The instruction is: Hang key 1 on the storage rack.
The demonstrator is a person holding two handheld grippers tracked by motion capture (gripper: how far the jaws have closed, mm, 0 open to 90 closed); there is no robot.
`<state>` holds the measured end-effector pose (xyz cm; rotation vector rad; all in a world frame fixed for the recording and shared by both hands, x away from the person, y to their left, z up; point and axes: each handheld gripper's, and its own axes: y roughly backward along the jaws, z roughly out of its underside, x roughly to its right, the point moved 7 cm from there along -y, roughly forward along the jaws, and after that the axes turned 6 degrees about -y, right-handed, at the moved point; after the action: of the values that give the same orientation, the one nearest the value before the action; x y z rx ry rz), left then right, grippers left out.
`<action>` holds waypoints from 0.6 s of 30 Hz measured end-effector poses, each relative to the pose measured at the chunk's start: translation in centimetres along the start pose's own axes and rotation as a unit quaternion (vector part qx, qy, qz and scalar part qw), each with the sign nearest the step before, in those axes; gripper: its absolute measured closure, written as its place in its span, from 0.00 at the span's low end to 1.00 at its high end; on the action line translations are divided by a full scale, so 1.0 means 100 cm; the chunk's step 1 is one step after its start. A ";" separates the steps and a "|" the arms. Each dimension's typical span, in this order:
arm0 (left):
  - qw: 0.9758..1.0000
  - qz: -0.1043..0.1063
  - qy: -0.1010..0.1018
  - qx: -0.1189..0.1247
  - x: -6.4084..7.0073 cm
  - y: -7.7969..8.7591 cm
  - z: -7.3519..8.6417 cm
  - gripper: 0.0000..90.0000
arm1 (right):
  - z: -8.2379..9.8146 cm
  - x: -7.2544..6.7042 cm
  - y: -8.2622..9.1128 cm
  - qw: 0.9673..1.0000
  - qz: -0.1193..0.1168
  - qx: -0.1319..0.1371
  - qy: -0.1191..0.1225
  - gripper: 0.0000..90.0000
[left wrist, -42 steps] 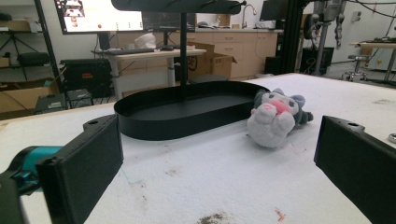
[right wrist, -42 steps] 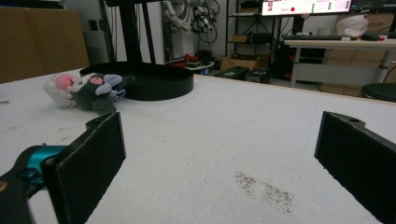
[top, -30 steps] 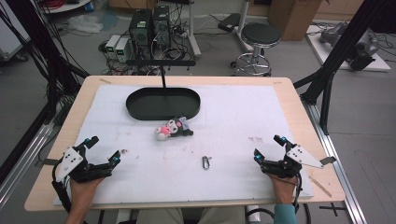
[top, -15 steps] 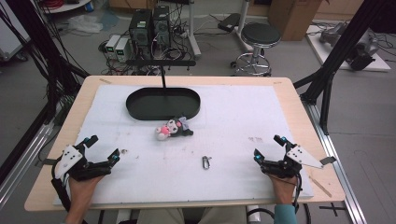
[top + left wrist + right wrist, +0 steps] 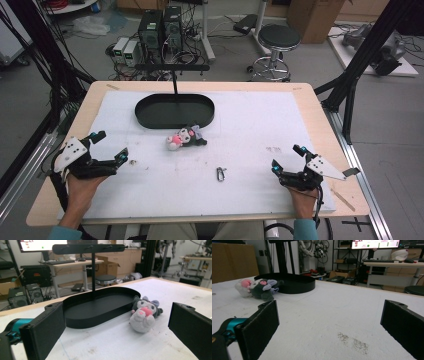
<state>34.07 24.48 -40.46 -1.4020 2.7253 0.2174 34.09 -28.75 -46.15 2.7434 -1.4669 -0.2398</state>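
Looking down from the high view, two claws sit near the front of the table, one in each hand. The left claw is spread wide and holds nothing. The right claw is spread wide too and holds nothing.

One soft toy lies on the white table top, ahead of both claws and well apart from them. It is ahead and to the right of the left claw, and ahead and to the left of the right claw. It lies just beside the near edge of one black tray. One thin black stand with a bar on top rises from the tray.

The high view also shows one small metal clip lying between the two claws, and one tiny pale bit just beside the left claw.

The left claw's view shows the toy up close. It is grey and white with a pink spot in the middle and small ears on top. It lies on its side between the two black jaws, farther off, touching the tray.

The right claw's view shows the toy from the other side. Here it looks like a white and pink part next to a dark grey part with a pale purple bow. This view also shows a dark smudge on the table between the jaws.
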 end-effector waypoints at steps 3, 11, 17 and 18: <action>1.000 0.008 -0.006 -0.004 0.000 -0.005 -0.007 0.02 | 0.000 -0.001 0.000 1.000 -0.001 0.000 -0.003 0.01; 0.998 0.039 -0.031 -0.040 0.000 -0.029 -0.023 0.02 | 0.000 0.000 0.000 1.000 0.000 -0.001 -0.002 0.01; 0.995 0.063 -0.042 -0.066 0.001 -0.049 -0.030 0.02 | 0.000 0.000 0.000 1.000 -0.001 0.000 -0.003 0.01; 0.994 0.070 -0.045 -0.075 0.002 -0.053 -0.030 0.02 | 0.000 0.000 0.000 1.000 -0.001 0.000 -0.003 0.01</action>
<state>38.25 20.84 -37.98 -1.2005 2.7850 0.4892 34.07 -28.74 -46.15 2.7464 -1.4669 -0.2492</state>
